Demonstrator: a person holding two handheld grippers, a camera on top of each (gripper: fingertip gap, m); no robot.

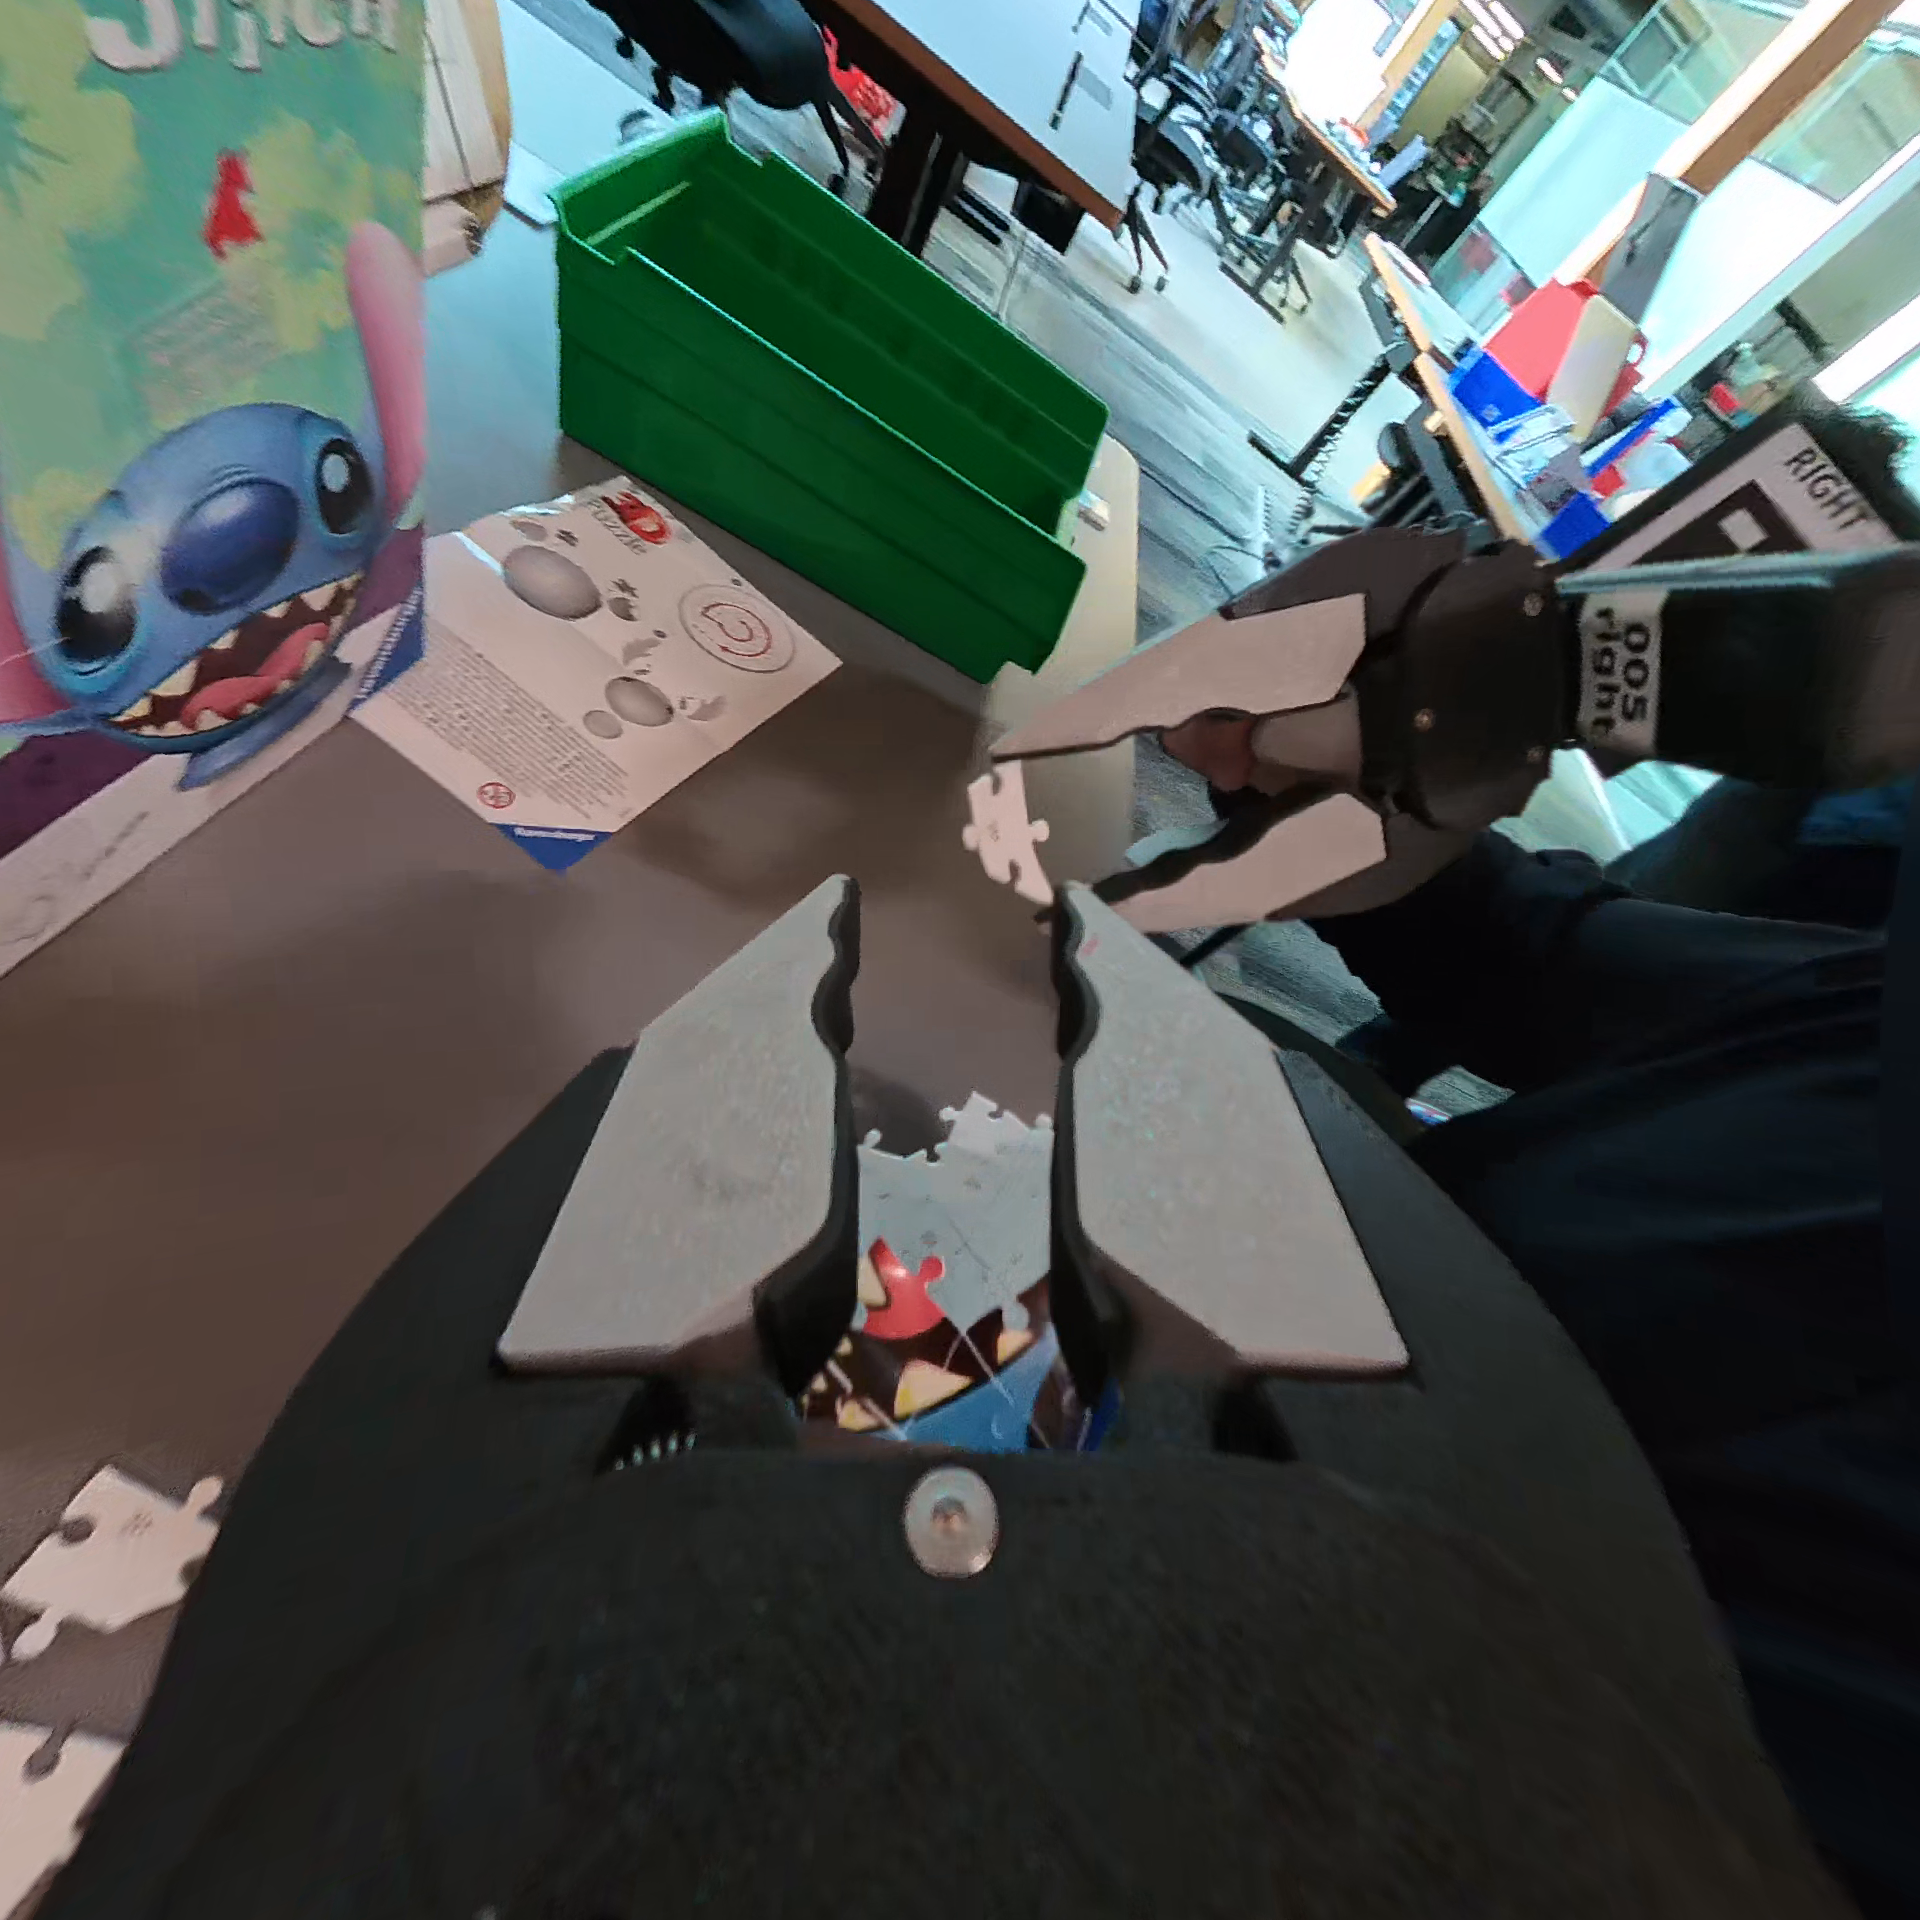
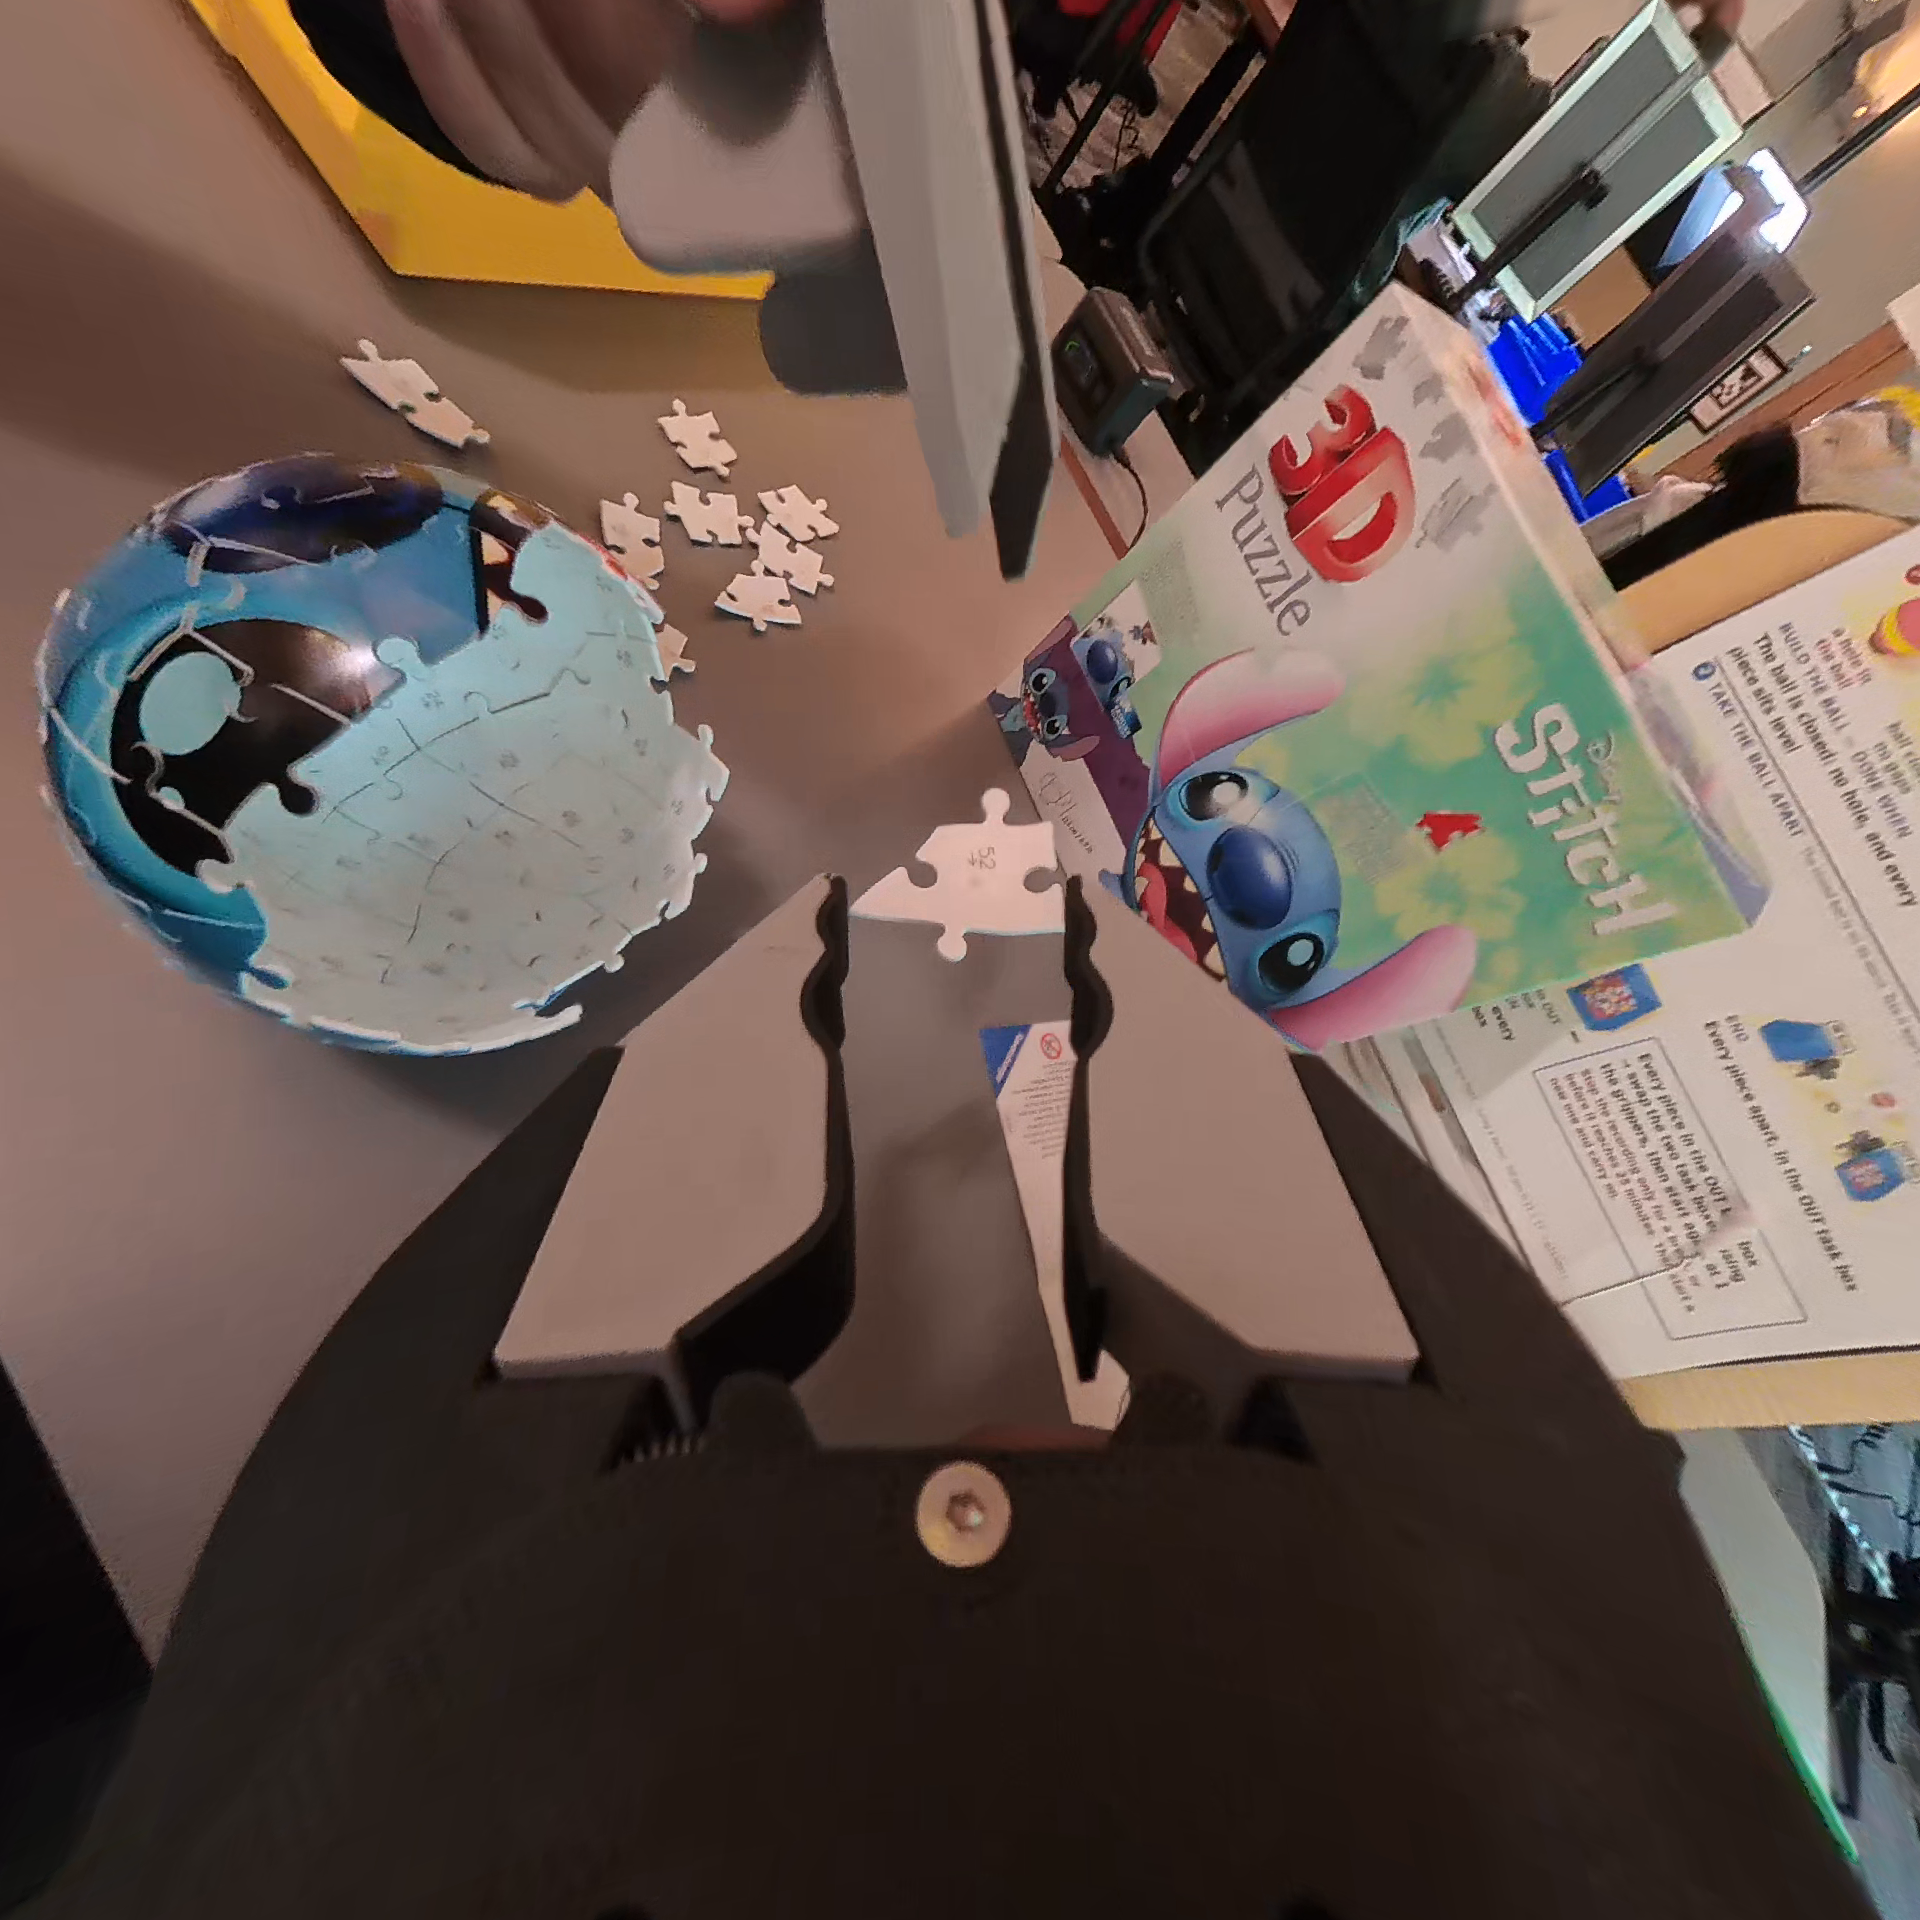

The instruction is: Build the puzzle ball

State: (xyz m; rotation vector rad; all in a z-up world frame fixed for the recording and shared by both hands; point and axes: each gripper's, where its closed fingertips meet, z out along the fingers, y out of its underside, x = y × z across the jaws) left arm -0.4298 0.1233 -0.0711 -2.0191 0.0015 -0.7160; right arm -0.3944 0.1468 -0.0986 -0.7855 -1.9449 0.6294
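Note:
The part-built puzzle ball (image 2: pixel 343 758), blue outside and pale inside, lies on the grey table with its open side showing. It also shows low between my left fingers (image 1: pixel 945 1247). My left gripper (image 1: pixel 956 899) is open and empty, apart from the ball. One of its fingers (image 2: pixel 935 312) hangs at the top of the right wrist view. My right gripper (image 2: pixel 951 894) is shut on a white puzzle piece (image 2: pixel 977 873), held across its width above the table. In the left wrist view, the right gripper (image 1: pixel 1055 831) holds this piece (image 1: pixel 1003 836) just beyond my left fingertips.
Several loose white pieces (image 2: pixel 727 520) lie beyond the ball, and more lie at bottom left (image 1: pixel 104 1538). The puzzle box (image 2: pixel 1403 748) stands right of my right gripper. A folded leaflet (image 1: pixel 613 665) and green bin (image 1: pixel 831 416) lie farther off. A printed sheet (image 2: pixel 1766 987) is at right. Left tips to right tips: about 6 cm.

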